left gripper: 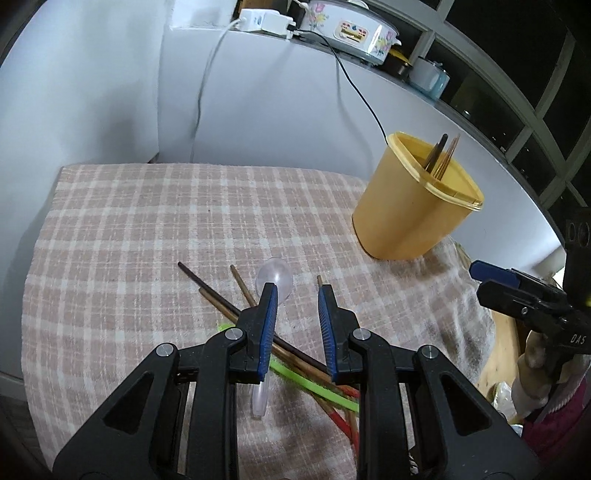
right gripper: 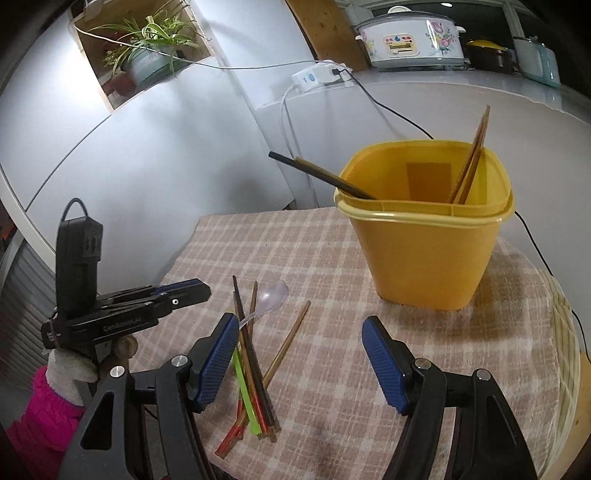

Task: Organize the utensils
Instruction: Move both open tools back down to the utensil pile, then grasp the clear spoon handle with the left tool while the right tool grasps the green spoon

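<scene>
A yellow plastic tub (left gripper: 413, 206) (right gripper: 424, 240) stands on the checked cloth and holds several chopsticks (right gripper: 469, 162). A loose pile of chopsticks (right gripper: 255, 365) (left gripper: 221, 302), a green one (left gripper: 314, 387) and a clear plastic spoon (left gripper: 275, 280) (right gripper: 271, 295) lie on the cloth. My left gripper (left gripper: 295, 291) is open, low over the pile, its fingers astride the spoon and sticks. It shows at left in the right wrist view (right gripper: 184, 291). My right gripper (right gripper: 299, 321) is open and empty, above the cloth between pile and tub.
The checked cloth (left gripper: 147, 229) covers a small table against a grey wall. A rice cooker (left gripper: 351, 29), power strip (left gripper: 262, 20) and cables sit on the ledge behind. A woven rim (right gripper: 565, 332) edges the table at right.
</scene>
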`<state>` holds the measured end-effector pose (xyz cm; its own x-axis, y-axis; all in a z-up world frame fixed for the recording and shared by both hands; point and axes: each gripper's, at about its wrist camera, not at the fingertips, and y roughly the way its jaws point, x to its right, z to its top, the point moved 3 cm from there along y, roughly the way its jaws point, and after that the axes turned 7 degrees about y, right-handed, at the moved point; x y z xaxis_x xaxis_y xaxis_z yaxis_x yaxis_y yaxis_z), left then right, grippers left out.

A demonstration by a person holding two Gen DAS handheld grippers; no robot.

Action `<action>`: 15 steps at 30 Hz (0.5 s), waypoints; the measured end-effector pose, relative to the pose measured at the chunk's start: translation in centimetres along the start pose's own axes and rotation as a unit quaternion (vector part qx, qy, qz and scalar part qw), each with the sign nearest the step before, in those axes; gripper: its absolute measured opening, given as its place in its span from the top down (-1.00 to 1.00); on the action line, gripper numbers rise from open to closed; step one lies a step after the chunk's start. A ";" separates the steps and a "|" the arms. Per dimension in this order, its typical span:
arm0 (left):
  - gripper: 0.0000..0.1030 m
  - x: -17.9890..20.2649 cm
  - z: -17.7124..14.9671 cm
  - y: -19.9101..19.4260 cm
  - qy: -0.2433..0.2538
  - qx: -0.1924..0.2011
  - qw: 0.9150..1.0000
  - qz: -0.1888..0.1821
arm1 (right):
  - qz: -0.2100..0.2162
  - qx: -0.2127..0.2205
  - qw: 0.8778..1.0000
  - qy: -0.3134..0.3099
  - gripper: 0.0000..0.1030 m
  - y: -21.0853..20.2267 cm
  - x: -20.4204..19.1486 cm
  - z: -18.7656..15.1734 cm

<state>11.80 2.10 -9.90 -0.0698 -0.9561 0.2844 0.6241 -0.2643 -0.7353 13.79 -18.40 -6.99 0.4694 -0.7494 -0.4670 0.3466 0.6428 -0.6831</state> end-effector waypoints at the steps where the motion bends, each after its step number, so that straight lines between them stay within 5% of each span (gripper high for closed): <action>1: 0.58 -0.3 0.1 0.2 -0.004 -0.003 1.000 -0.004 | 0.000 -0.001 1.000 -0.002 -0.34 0.0 -0.1 0.1; 8: 0.58 -1.8 0.0 1.3 -0.001 -0.032 0.999 -0.006 | 0.008 -0.028 0.999 -0.036 -0.12 0.3 -1.1 -0.1; 15: 0.58 0.0 -0.6 3.3 0.056 -0.076 0.996 -0.010 | 0.014 -0.072 0.997 -0.037 0.17 2.2 -1.0 -0.4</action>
<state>13.43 1.16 -12.70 -0.1729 -0.9564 0.2353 0.4982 -0.2910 -0.8168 13.77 -16.30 -8.31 0.5372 -0.7148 -0.4477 0.2158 0.6296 -0.7463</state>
